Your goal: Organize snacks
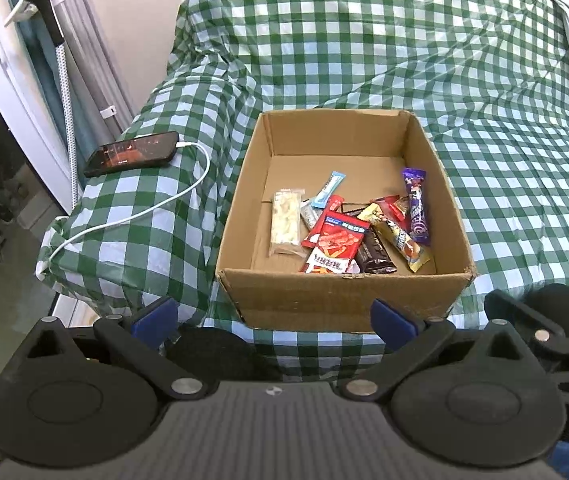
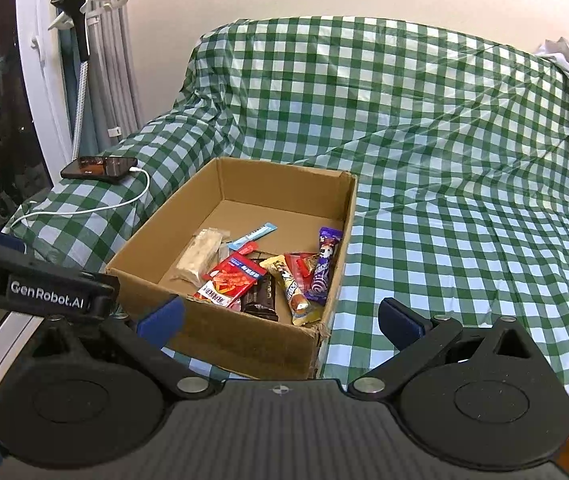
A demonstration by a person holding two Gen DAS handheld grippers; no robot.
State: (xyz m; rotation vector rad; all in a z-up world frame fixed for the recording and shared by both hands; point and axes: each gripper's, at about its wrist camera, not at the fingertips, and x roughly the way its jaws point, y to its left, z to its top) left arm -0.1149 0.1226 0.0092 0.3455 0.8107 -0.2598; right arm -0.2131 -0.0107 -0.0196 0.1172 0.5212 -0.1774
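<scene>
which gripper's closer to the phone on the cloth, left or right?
Left, by a modest margin. The left gripper hangs before the cardboard box, the phone up-left. The right gripper sits further right.

The room is bright with soft, even light from above. The checked cloth (image 1: 364, 40) shines a little. Both pictures are sharp but bend round at the dark corners.

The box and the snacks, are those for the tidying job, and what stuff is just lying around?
For the job:
cardboard box
snacks inside it, such as the red packet, purple bar, pale bar
left gripper and right gripper, both open and empty

Just lying about:
phone
white charging cable
checked cloth
</scene>
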